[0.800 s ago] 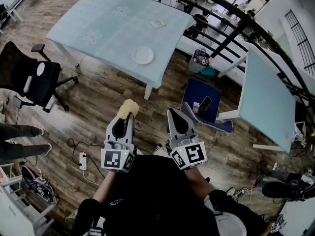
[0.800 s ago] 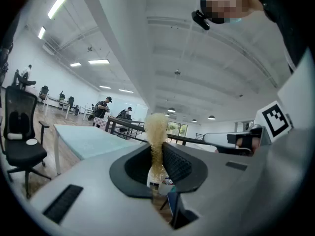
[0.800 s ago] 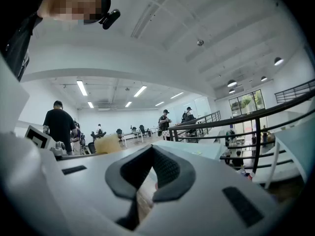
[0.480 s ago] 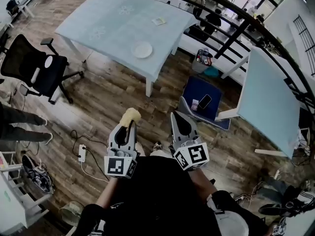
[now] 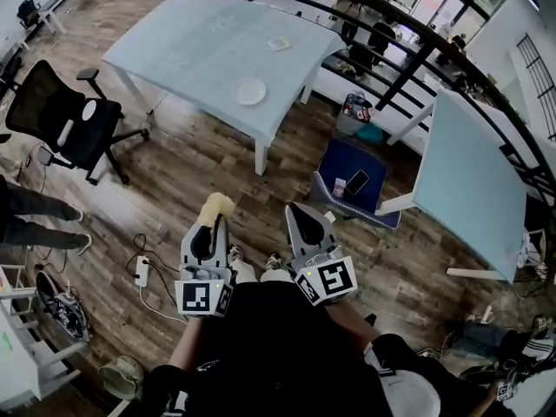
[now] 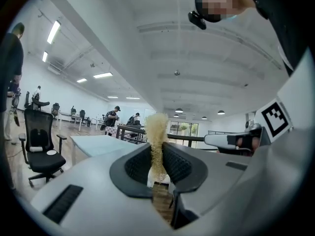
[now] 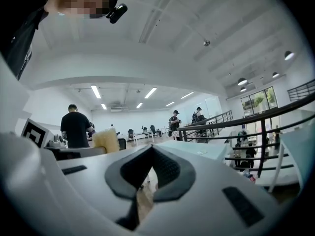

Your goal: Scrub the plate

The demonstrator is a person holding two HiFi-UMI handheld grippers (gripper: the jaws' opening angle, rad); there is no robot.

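Inside left claw (image 6: 156, 154), yellow scrubber (image 6: 156, 127), its lower end hidden.

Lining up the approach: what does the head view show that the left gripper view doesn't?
Head view only: the plate on the table, and the blue chair. Left gripper view only: a close look at the left gripper, jaws clamped on the yellow scrubber. Both: scrubber, table, black office chair, right gripper.
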